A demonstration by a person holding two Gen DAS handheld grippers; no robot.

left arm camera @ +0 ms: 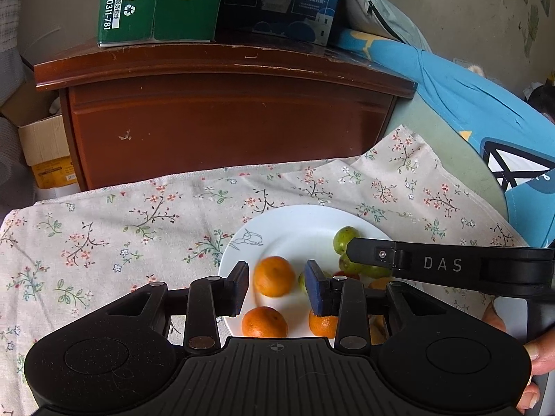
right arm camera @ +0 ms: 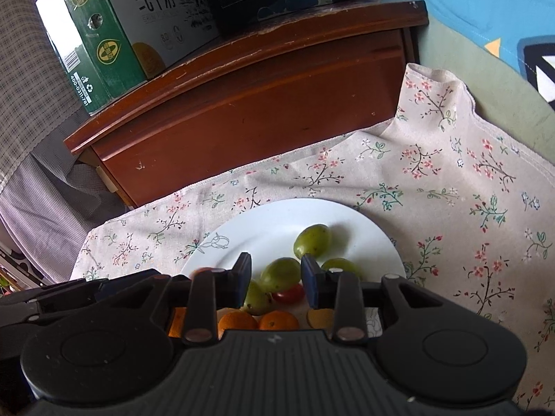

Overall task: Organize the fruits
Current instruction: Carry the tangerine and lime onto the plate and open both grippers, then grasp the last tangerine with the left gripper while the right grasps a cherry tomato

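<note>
Both black grippers hang low over a round white plate [left arm camera: 295,222] with a thin line drawing near its rim. On the left gripper [left arm camera: 276,286] the jaws stand narrowly apart around a small orange mandarin [left arm camera: 274,276] on the plate; its pads do not press on the fruit. Two more mandarins [left arm camera: 264,321] lie closer to the camera. On the right gripper [right arm camera: 276,280] the jaws also stand narrow and hold nothing; between them a green oval fruit [right arm camera: 280,274] and a small red tomato [right arm camera: 288,294] are seen on the plate. Another green fruit [right arm camera: 312,241] lies farther back. The plate rests on a beige cloth with flower print [right arm camera: 451,180] covering the surface, in front of a dark red wooden cabinet [left arm camera: 225,121] that carries a green carton [left arm camera: 156,3].
</note>
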